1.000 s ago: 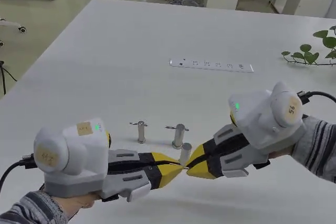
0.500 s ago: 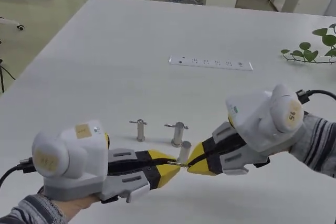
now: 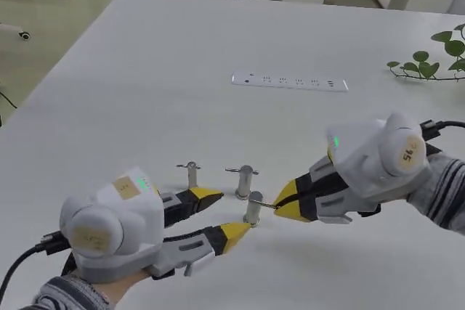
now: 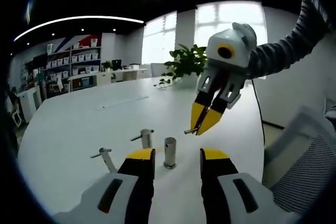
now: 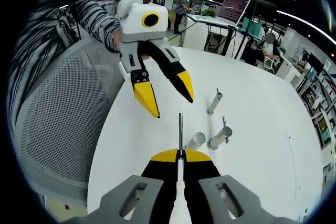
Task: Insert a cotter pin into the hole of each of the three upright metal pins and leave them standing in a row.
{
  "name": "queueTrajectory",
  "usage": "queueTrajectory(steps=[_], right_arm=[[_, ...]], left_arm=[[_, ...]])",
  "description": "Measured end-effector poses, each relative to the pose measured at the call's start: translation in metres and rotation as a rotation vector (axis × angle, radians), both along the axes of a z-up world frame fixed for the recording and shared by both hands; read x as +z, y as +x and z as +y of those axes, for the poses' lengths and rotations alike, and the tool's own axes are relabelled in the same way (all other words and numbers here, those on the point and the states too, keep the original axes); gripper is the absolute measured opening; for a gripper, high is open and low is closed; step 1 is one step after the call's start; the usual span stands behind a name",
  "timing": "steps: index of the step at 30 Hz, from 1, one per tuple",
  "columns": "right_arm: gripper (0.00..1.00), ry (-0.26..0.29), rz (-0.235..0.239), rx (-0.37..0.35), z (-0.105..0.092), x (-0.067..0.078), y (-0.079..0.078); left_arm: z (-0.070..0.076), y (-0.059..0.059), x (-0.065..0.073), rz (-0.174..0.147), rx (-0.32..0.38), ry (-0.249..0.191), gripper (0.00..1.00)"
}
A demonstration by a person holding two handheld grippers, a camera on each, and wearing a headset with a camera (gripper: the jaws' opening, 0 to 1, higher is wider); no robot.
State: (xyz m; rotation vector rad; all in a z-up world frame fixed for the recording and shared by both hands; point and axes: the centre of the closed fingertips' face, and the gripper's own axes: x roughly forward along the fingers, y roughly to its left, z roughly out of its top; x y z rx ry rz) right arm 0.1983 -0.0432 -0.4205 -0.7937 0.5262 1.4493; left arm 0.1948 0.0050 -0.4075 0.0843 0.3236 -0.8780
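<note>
Right now the right gripper [image 3: 285, 205], at lower right of the head view, is clenching a cotter pin [image 3: 263, 203], its tip nearing the bare metal pin [image 3: 253, 210] at lower centre. The left gripper [image 3: 221, 213] is sitting released just beside it, bracing nothing. An off-line push is risking tipping that pin into the fitted pin [image 3: 243, 183] behind it.

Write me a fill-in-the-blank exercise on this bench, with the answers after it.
The right gripper is shut on a thin metal cotter pin; the jaws of the left gripper stand ____. In the head view, the far-left upright grey metal pin and the middle one each carry a cotter pin; the nearest one carries ____. The leafy plant on the white table is ____ in colour.
Missing words: open; none; green.
</note>
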Motion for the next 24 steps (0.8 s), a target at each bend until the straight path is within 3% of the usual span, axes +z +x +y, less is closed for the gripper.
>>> queueTrajectory(steps=[14, 24], right_arm=[[0.00, -0.079, -0.025, -0.031, -0.023, -0.019, 0.021], [0.00, -0.120, -0.038, -0.028, -0.028, -0.032, 0.031]], left_arm=[[-0.015, 0.019, -0.021, 0.031, 0.091, 0.028, 0.30], [-0.019, 0.028, -0.042, 0.067, 0.129, 0.079, 0.27]])
